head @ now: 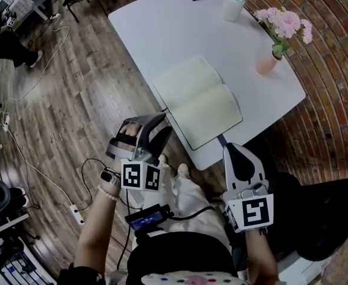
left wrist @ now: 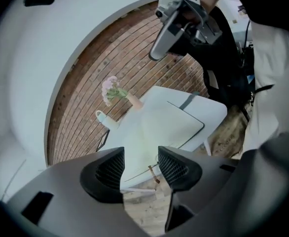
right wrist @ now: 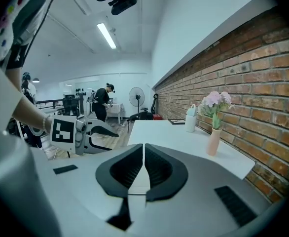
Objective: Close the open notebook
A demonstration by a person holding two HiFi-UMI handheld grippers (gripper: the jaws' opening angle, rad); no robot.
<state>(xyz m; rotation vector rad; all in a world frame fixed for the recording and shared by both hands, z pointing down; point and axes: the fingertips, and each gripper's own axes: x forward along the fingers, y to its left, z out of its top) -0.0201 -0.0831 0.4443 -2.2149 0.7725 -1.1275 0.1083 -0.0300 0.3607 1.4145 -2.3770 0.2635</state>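
Lying open with blank pale pages up, the notebook sits at the tabletop's near edge. The left tongs hover just off that edge, spread and empty, angled down. The right tongs (pressed together, holding nothing) point at the near corner. A vase by the right edge holds pink flowers.

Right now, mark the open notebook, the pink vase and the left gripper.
open notebook [head: 209,114], head view, on the nearer page.
pink vase [head: 267,63], head view, on its body.
left gripper [left wrist: 140,166], left gripper view, midway between its open jaws.
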